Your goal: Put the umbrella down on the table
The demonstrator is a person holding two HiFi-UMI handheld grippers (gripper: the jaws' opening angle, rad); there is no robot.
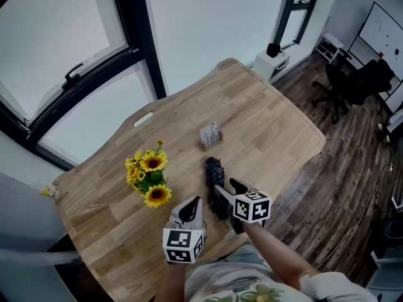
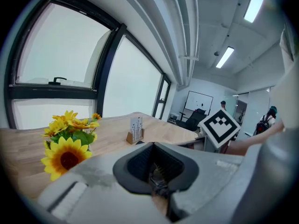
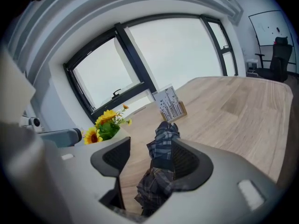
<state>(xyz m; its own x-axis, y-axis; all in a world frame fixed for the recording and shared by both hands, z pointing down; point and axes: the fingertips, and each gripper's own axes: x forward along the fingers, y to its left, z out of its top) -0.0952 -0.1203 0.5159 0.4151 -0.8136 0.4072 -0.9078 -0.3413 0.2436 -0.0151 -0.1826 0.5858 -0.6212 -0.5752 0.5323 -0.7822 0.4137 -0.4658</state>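
Note:
The folded dark plaid umbrella (image 1: 215,176) lies on the wooden table (image 1: 271,124), pointing away from me toward a card holder (image 1: 211,135). My right gripper (image 1: 230,191) straddles its near end, open. In the right gripper view the umbrella (image 3: 164,141) runs between the pads of the right gripper (image 3: 154,160). It rests against the right pad (image 3: 187,160), and a clear gap separates it from the left pad. My left gripper (image 1: 192,207) hovers at the table's near edge, left of the umbrella. In its own view the left gripper (image 2: 156,171) looks shut, holding nothing.
A bunch of sunflowers (image 1: 148,175) stands left of the umbrella, close ahead of the left gripper. The table's right edge drops to a dark wood floor with an office chair (image 1: 352,83) and a whiteboard (image 1: 381,30). Large windows (image 1: 75,36) line the far side.

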